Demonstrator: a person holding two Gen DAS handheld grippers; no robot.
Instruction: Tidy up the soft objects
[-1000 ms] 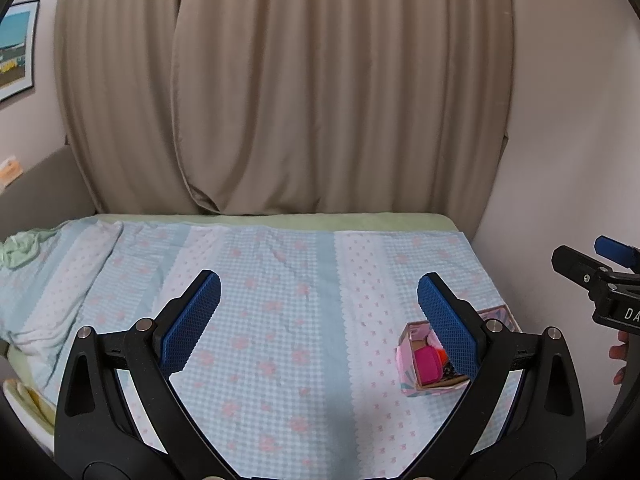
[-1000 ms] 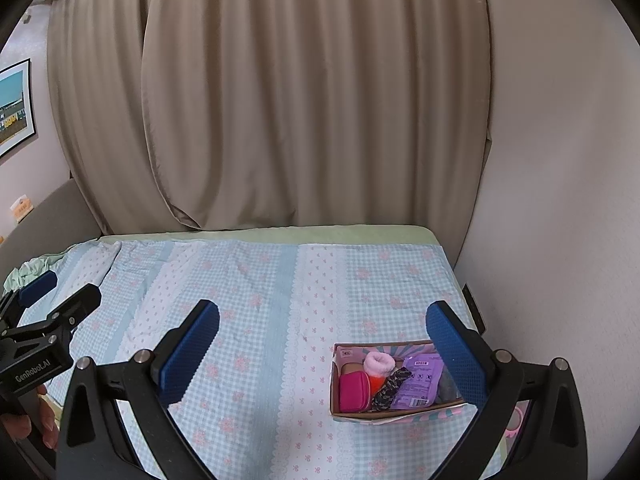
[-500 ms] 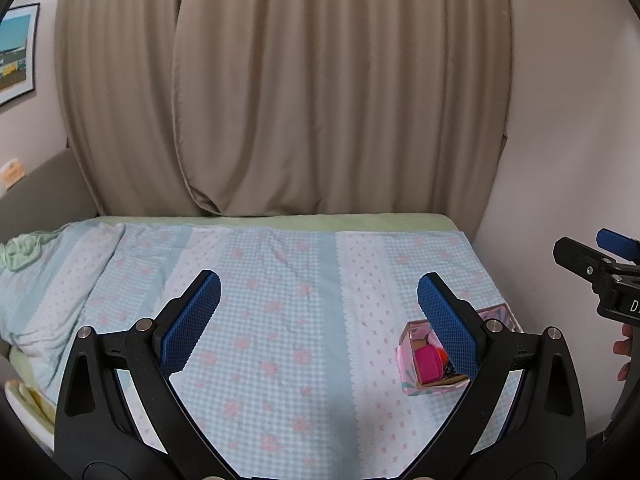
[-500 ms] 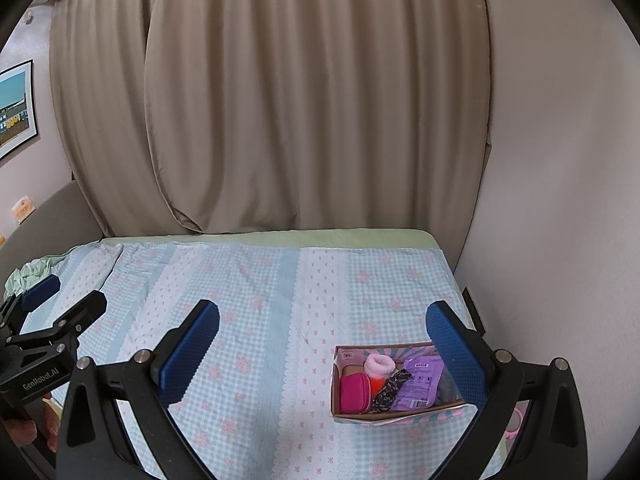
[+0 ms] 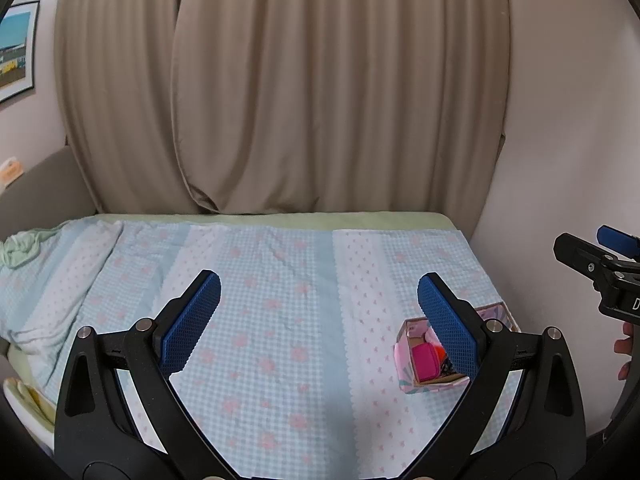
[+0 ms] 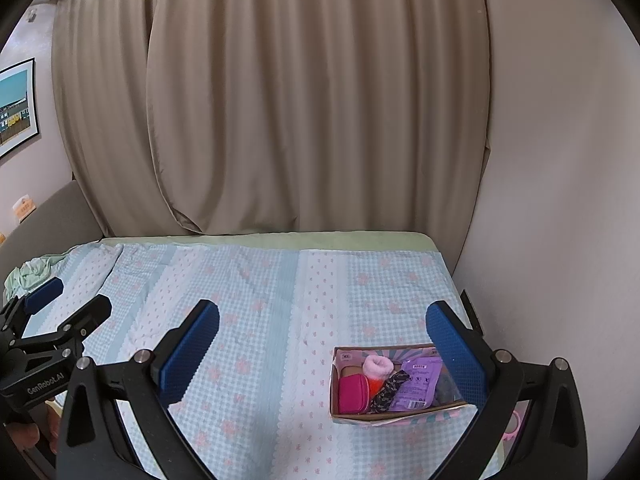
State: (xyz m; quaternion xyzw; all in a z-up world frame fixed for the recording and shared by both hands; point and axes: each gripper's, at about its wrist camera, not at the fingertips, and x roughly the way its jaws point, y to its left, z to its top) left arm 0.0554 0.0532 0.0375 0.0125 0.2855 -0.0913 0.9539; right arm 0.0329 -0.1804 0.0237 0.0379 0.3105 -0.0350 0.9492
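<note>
A small cardboard box (image 6: pixel 400 416) with a pink patterned outside sits on the bed near its right edge. It holds a magenta pouch (image 6: pixel 353 394), a pink fluffy scrunchie (image 6: pixel 378 366), a dark patterned band (image 6: pixel 390 390) and a purple packet (image 6: pixel 418 384). The box also shows in the left wrist view (image 5: pixel 404 356), partly behind the right finger. My left gripper (image 5: pixel 318 322) is open and empty above the bed's middle. My right gripper (image 6: pixel 322 350) is open and empty, just short of the box.
The bed carries a light blue checked cover with pink flowers (image 5: pixel 280 320). A crumpled green cloth (image 6: pixel 28 274) lies at the far left. Beige curtains (image 5: pixel 280 100) hang behind. A wall (image 6: pixel 560 200) bounds the right side. A pink item (image 6: pixel 514 428) lies right of the box.
Both grippers have drifted slightly; the views barely shift. Both stay open and empty. The box and its contents have not moved.
</note>
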